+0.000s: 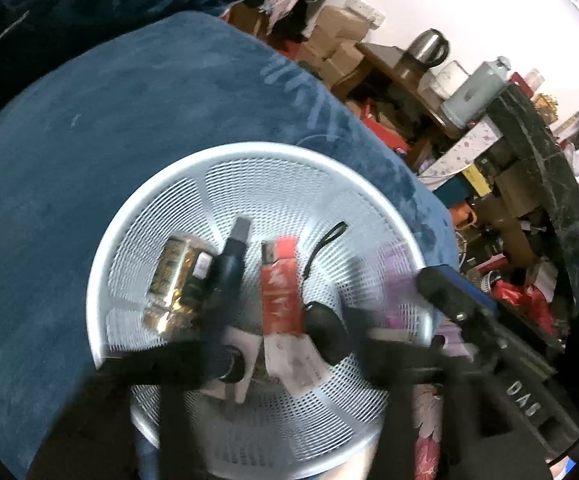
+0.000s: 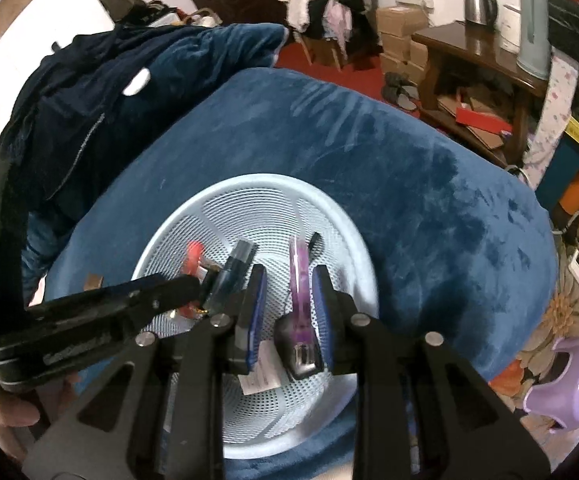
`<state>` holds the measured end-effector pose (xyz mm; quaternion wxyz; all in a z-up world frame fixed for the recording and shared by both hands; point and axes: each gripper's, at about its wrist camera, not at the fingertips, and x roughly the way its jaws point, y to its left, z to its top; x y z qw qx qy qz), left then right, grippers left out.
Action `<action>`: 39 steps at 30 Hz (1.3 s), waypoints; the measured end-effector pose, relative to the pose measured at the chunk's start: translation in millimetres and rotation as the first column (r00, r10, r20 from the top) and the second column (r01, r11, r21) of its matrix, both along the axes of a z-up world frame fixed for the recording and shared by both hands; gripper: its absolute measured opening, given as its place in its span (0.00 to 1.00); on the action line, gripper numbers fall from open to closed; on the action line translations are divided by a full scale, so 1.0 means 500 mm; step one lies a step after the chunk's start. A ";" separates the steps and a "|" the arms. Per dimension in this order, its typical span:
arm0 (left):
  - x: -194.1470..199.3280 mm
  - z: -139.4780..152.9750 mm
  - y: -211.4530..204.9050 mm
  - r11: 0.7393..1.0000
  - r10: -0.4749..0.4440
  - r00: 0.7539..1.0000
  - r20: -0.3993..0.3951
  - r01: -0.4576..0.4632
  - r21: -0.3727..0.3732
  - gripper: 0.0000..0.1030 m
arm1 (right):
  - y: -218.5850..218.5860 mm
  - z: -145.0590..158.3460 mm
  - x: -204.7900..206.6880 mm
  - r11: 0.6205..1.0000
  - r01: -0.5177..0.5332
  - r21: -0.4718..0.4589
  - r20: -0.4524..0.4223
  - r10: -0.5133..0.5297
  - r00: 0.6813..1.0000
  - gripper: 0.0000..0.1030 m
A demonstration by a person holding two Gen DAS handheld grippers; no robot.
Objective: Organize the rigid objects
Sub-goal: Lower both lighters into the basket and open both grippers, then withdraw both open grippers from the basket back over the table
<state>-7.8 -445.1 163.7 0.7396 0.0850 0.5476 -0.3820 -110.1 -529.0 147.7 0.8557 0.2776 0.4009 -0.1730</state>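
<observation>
Pale blue mesh basket (image 1: 121, 216), lower centre of frame, held gold-wrapped pkg (image 1: 179, 280), dark spray bottle (image 1: 231, 258), red tube (image 1: 281, 292), all lying flat. Purple translucent item (image 2: 300, 288) stood on edge, centre of right-wrist view.

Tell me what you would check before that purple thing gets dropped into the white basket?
1. Right gripper over the basket: ok.
2. Purple item between the pads, resting against the right pad, gap beside the left pad: grip cannot tell.
3. Bare mesh below the purple item: ok.
4. Left gripper clear of the drop spot: not ok, it hangs inside the basket.
5. Gold can, dark bottle and red item already in the basket: ok.
6. Basket on the blue blanket: ok.
</observation>
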 end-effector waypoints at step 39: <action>0.017 -0.025 0.236 0.982 0.164 0.984 0.067 -0.170 0.085 1.00 | 0.113 -0.017 -0.002 0.997 -0.061 -0.049 -0.121 0.055 0.991 1.00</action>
